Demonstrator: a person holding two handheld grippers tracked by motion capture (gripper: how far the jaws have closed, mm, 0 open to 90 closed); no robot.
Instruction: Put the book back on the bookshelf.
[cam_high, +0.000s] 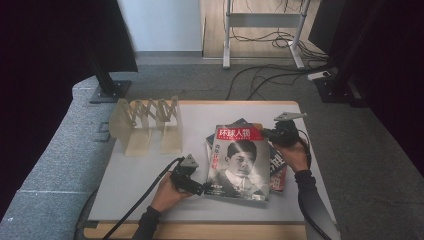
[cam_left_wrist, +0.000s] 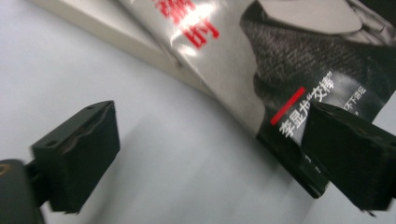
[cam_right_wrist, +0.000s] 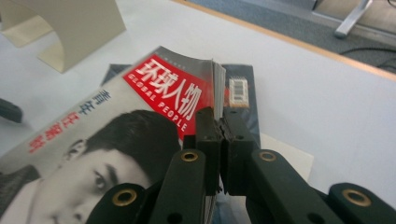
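Note:
A magazine (cam_high: 239, 162) with a red title band and a black-and-white portrait lies on top of a small stack near the table's right side. My right gripper (cam_high: 266, 133) is shut on its top right edge (cam_right_wrist: 215, 79), and that edge stands a little above the dark book (cam_right_wrist: 240, 88) beneath. My left gripper (cam_high: 201, 188) is open at the magazine's bottom left corner (cam_left_wrist: 299, 154). Its right jaw is over that corner and its left jaw over bare table. The left gripper (cam_left_wrist: 210, 158) holds nothing.
Other magazines (cam_high: 278, 170) stick out from under the top one on its right. A beige accordion-style file rack (cam_high: 147, 125) stands at the table's back left. The grey tabletop (cam_high: 135, 175) has bare room on the left. Cables trail from both grippers toward the front edge.

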